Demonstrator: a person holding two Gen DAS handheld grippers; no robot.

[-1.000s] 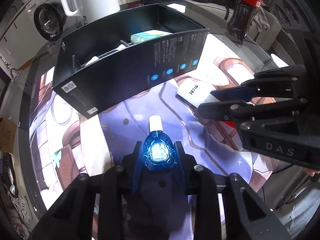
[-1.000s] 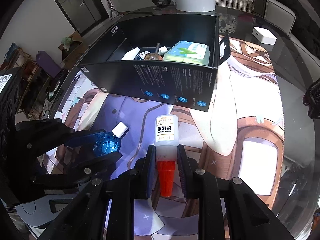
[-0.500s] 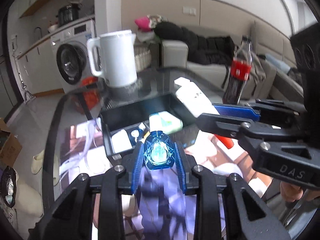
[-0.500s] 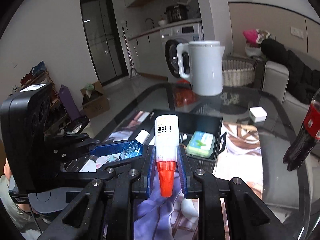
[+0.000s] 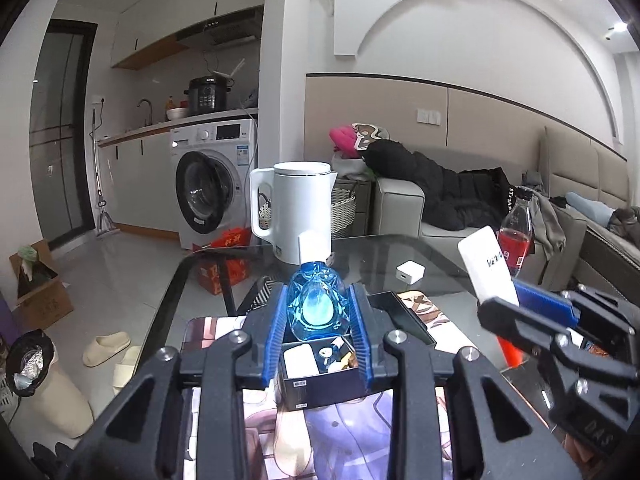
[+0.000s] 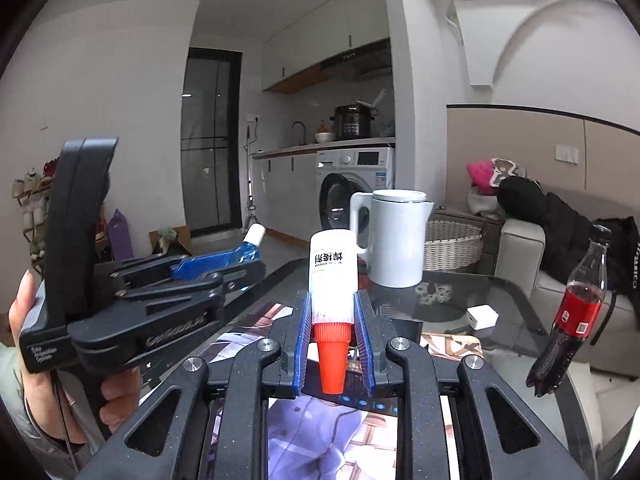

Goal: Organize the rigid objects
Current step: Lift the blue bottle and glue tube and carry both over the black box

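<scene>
Blue glass bottle point(image 5: 316, 307) clamped in left gripper point(image 5: 318, 336), frame centre | glue bottle point(image 6: 332, 280) clamped in right gripper point(image 6: 334, 346) | black box point(image 5: 320, 376) below holds white block, small items

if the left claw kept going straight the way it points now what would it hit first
Probably the white kettle: it stands dead ahead beyond the blue bottle held in the left claw, above the black box. Depth is unclear.

Blue bottle point(image 5: 316, 306) looking clear glossy plastic, glowing between ribbed blue jaw pads. White bottle point(image 6: 332, 276) showing matt plastic, paper label, glossy red cap. Counter point(image 5: 432, 256) reflecting as dark smooth glass. Beyond counter: kettle point(image 5: 298, 216) appearing matt white, basket point(image 6: 452, 248) showing woven wicker.
</scene>
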